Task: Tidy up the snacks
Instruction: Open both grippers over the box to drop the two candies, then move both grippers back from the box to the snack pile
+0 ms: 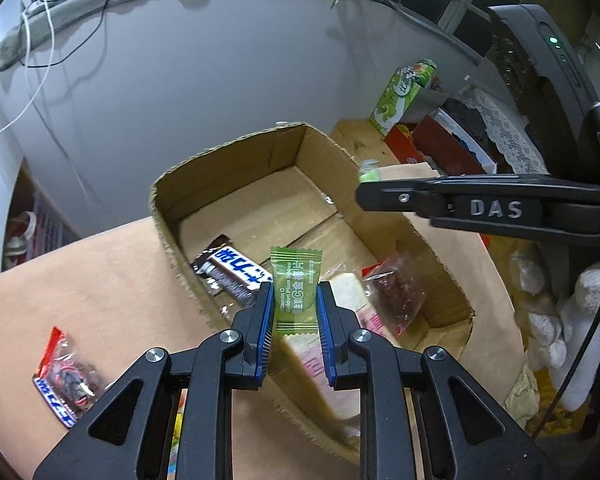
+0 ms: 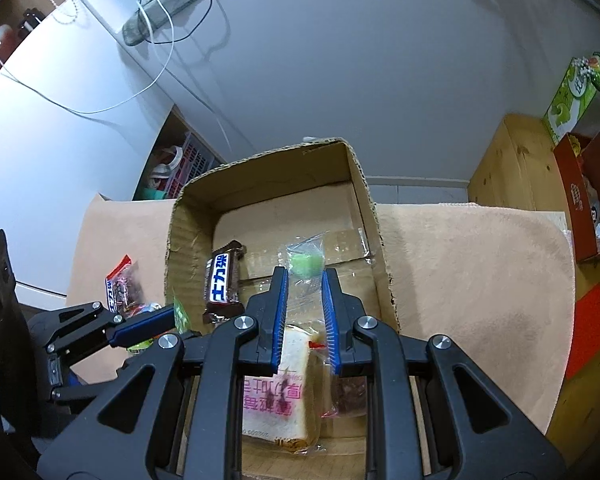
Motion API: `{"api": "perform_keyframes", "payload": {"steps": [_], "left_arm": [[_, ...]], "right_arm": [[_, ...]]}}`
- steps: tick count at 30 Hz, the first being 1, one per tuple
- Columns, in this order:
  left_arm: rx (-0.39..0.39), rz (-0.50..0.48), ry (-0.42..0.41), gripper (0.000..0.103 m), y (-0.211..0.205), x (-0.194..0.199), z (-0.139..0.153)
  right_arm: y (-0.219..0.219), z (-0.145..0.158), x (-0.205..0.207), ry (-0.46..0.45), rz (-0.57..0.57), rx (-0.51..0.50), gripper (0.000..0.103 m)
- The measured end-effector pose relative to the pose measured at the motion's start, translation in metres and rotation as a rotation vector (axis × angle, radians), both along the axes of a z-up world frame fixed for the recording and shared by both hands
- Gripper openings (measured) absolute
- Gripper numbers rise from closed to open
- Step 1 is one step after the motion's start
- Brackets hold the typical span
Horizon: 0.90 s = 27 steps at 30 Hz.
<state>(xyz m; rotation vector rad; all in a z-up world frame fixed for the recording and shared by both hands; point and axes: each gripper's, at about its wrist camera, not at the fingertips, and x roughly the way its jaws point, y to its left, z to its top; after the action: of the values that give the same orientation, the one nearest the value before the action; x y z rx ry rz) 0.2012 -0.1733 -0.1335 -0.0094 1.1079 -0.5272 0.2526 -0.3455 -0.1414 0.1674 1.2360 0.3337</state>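
left hand-held gripper (image 1: pixel 295 300) is pinching a green plum-slice candy packet (image 1: pixel 295 290) between its blue pads, holding it upright over the near edge of the open cardboard box (image 1: pixel 228 156). right hand-held gripper (image 2: pixel 305 280) is clamped on a clear wrapper with a green sweet (image 2: pixel 306 262), also above the box. already in the box: a brown chocolate bar (image 2: pixel 222 280) at left, a wrapped bread slice (image 2: pixel 282 396) near, a dark red fruit pack (image 1: pixel 396 292) right. one more red-topped snack pack (image 1: pixel 66 376) lies outside, left, on the tan mat (image 1: pixel 100 280) covering the counter.
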Motion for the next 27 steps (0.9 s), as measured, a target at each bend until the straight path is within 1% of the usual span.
{"api": "perform_keyframes", "payload": {"steps": [8,9,10,11,12,13,14,23,27], "left_arm": [[0.008,-0.030,0.000,0.020,-0.012,-0.002,0.000],[0.010,-0.034,-0.001,0.022,-0.013,-0.002,0.000],[0.017,-0.041,0.001,0.027,-0.014,-0.003,0.000],[0.021,-0.044,0.002,0.031,-0.014,-0.003,0.000],[0.024,-0.043,0.000,0.039,-0.015,-0.003,0.000],[0.025,-0.037,0.000,0.043,-0.014,-0.003,0.001],[0.023,-0.034,0.002,0.043,-0.013,-0.003,0.001],[0.009,-0.010,-0.002,0.043,-0.006,-0.007,0.005],[0.004,0.007,-0.004,0.043,0.004,-0.012,0.007]], "right_arm": [[-0.003,-0.004,0.000,0.009,-0.001,-0.011,0.018],[-0.002,-0.003,0.000,0.010,0.000,-0.015,0.018],[-0.002,-0.003,0.000,0.011,0.001,-0.015,0.018],[-0.002,-0.002,0.000,0.011,0.000,-0.015,0.022],[-0.002,-0.002,0.000,0.009,-0.002,-0.019,0.033],[-0.002,-0.001,-0.001,0.001,-0.007,-0.024,0.040],[-0.003,0.000,-0.002,-0.005,-0.012,-0.023,0.049],[-0.001,0.007,-0.010,-0.013,-0.018,-0.017,0.049],[0.003,0.013,-0.015,-0.021,-0.015,-0.018,0.049]]}}
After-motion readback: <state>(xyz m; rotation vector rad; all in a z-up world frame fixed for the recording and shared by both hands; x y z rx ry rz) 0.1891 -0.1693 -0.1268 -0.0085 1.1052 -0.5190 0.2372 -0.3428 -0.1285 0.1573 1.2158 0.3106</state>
